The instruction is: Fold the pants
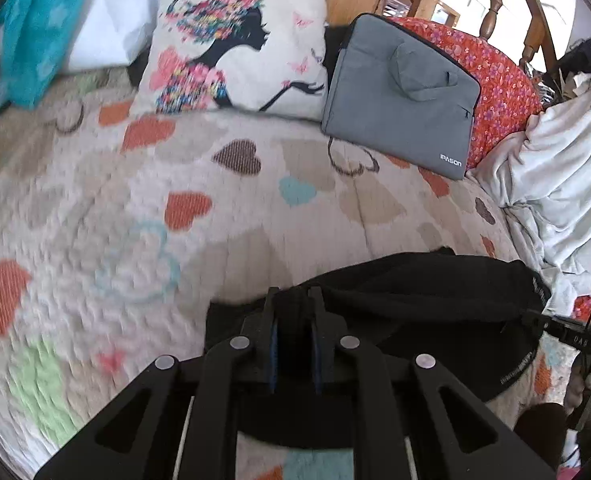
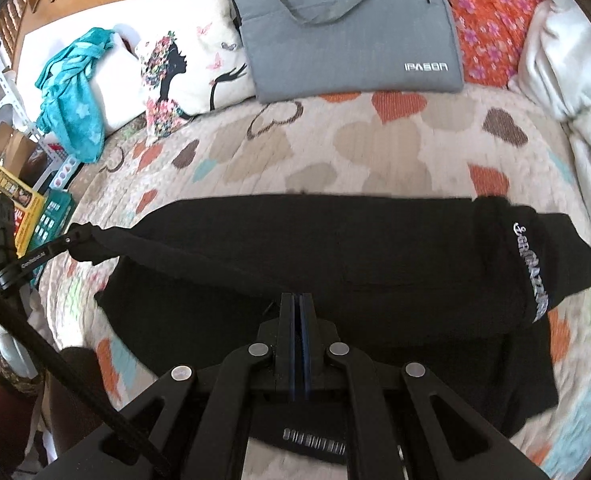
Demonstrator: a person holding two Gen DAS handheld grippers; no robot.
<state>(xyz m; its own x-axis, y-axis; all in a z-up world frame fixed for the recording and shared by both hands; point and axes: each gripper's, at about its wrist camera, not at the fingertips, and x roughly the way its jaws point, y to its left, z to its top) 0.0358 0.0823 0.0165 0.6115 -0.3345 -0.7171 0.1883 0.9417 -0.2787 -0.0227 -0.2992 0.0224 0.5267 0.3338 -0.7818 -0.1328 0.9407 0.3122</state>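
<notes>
Black pants (image 2: 335,256) with white lettering on the waistband lie across a heart-patterned quilt (image 2: 375,136). My left gripper (image 1: 295,292) is shut on a bunched fold of the black pants (image 1: 415,292) and lifts it off the quilt. It also shows at the left of the right wrist view (image 2: 83,236), pinching a corner of the cloth. My right gripper (image 2: 297,298) is shut, its fingers pressed together over the near edge of the pants; whether cloth is pinched between them I cannot tell. The right gripper shows at the right edge of the left wrist view (image 1: 535,314), at the pants' edge.
A grey laptop bag (image 2: 347,28) leans on a red flowered pillow (image 2: 491,12) at the back. A white printed cushion (image 1: 235,44) and a teal cloth (image 2: 75,92) sit back left. Crumpled white bedding (image 1: 563,168) lies on the right. Boxes (image 2: 11,200) stand beside the bed's left edge.
</notes>
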